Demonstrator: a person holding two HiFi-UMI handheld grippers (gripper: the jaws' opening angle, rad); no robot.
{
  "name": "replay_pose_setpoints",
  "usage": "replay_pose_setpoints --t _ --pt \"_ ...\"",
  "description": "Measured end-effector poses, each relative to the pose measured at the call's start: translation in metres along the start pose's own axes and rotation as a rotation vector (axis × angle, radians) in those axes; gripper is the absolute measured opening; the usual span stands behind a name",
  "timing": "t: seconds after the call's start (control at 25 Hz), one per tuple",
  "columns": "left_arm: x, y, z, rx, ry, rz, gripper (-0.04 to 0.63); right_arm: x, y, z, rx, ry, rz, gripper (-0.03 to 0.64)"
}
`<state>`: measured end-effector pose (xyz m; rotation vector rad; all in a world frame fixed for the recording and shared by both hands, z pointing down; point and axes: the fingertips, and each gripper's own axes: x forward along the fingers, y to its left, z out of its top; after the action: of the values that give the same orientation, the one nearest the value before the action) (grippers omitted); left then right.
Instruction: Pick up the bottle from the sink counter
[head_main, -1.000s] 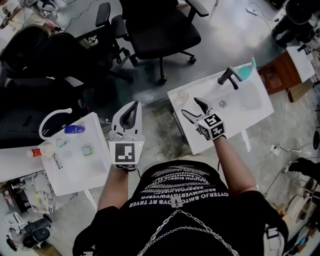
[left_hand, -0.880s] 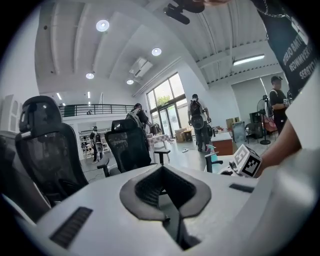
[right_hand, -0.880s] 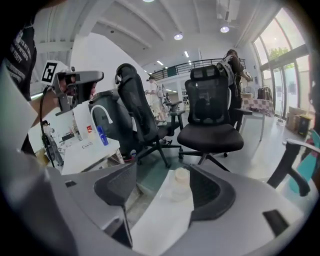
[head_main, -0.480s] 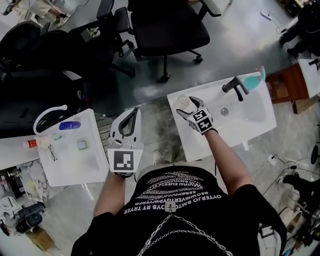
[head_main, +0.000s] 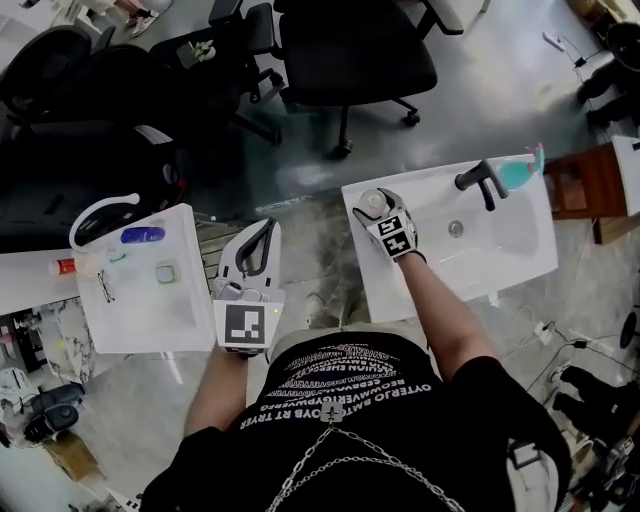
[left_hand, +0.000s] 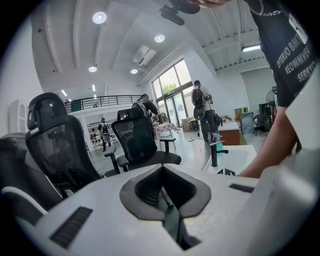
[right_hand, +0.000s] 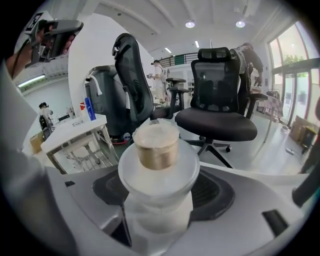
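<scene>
**Head view: bottle stands between my right jaws**

The white sink counter (head_main: 520, 250) lies on my right. My left gripper (head_main: 266, 230) hangs off it, above the floor (head_main: 310, 190), jaws clenched on nothing. My right gripper (head_main: 373, 210) is at the counter's left corner. Its jaws are spread wide around the upright bottle (right_hand: 157, 170), which stands on the counter.

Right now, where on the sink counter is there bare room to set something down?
Bare: the basin and the front-left strip of the counter. Crowded: the rear-left corner, where the right tool straddles the bottle, and around the faucet.
</scene>
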<state>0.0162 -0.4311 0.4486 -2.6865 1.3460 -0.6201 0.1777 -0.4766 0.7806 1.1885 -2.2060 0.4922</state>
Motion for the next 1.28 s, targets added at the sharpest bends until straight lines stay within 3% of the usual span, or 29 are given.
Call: replay_pose_setpoints --t 0.48,0.88,1.28 --pt "-0.024 0.010 0.005 -0.001 -0.033 -0.012 0.005 -0.053 0.014 0.022 0.000 -0.015 0.002 0.333" --pt "-0.033 -0.009 0.024 -0.006 -0.090 -0.103 0.006 -0.135 0.035 0.092 0.032 -0.069 -0.023 0.333" --pt "-0.052 -0.014 0.037 0.027 -0.157 -0.150 0.005 -0.203 0.075 0.145 -0.020 -0.054 0.024 0.333"
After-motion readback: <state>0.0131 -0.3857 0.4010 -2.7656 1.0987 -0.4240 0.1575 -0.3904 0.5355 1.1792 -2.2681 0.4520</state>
